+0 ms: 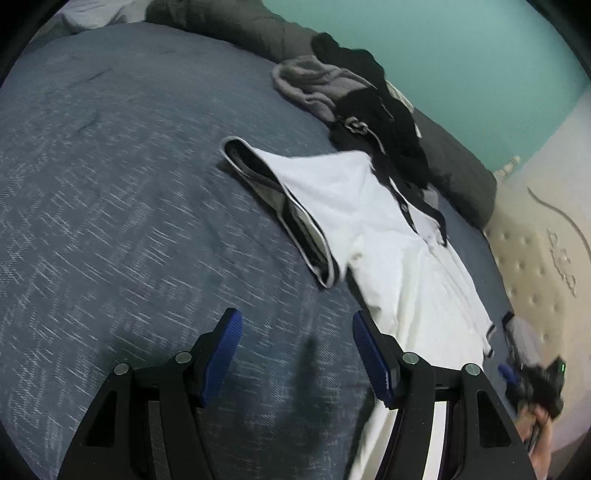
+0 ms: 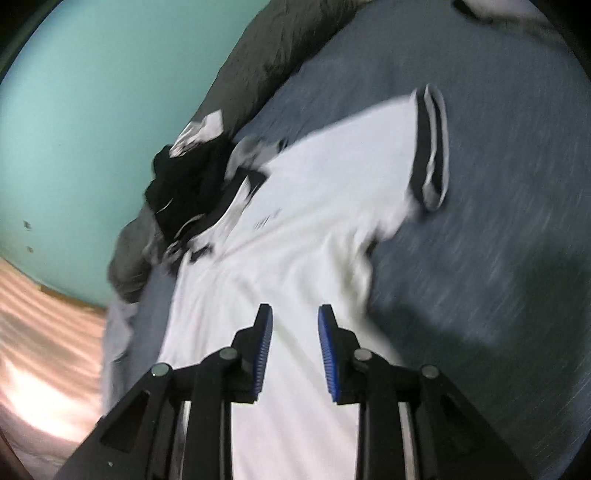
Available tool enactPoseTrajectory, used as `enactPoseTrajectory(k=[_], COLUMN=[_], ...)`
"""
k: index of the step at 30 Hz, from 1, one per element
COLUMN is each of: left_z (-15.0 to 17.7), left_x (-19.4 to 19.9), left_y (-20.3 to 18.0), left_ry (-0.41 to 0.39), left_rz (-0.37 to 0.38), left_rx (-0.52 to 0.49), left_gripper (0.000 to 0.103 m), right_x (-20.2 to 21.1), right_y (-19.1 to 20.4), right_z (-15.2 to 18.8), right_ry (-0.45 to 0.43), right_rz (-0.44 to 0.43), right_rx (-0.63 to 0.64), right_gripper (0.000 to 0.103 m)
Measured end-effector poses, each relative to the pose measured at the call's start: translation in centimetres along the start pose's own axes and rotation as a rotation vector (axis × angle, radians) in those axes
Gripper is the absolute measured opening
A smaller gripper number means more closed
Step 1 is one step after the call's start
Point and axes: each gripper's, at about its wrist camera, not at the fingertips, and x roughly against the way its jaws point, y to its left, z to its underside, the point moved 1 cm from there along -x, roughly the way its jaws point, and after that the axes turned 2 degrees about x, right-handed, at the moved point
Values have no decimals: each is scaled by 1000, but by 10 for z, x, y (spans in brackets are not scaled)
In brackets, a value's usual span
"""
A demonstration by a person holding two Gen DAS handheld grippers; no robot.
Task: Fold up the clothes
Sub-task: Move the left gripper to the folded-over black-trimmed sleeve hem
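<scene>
A white polo shirt [image 1: 373,229] with black collar and black-and-grey sleeve cuffs lies spread on the blue-grey bedspread [image 1: 129,184]. One sleeve [image 1: 280,206] is stretched out to the left. My left gripper [image 1: 297,325] is open above bare bedspread, just left of the shirt's body, nothing between its blue pads. In the right wrist view the same shirt [image 2: 303,221] fills the middle, its sleeve cuff [image 2: 432,147] at upper right. My right gripper [image 2: 295,317] hovers over the shirt's lower body, jaws a little apart with no cloth between them. The right gripper [image 1: 532,380] also shows at far right in the left wrist view.
A pile of black and grey clothes [image 1: 354,99] lies beyond the shirt's collar, against a dark grey rolled blanket [image 1: 236,22]. A teal wall [image 1: 461,55] stands behind the bed. A quilted cream mattress edge [image 1: 535,251] runs along the right. In the right wrist view a pinkish floor [image 2: 40,332] lies lower left.
</scene>
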Motion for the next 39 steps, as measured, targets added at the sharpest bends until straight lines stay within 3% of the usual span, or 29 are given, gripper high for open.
enactPoseTrajectory(k=[3,14,23,39], left_z=[-7,-37,-72,-108], left_x=[0,-30,-54,-57], left_y=[2,-8,-14,17], left_ry=[-19,30,67,19], left_rz=[-13,-197,-276,-358], left_rx=[12,-125,-198,-90], left_gripper=[66,66,66,66], right_x=[-19,-39,-43,-46], right_y=[12,-2,-2,-11], right_z=[3,-10,-10,-14], right_ry=[43,-7,7,-2], right_rz=[-26,-110,-131,-126], right_rx=[9,-80,-72,-102], right_gripper=[25,29,29,30])
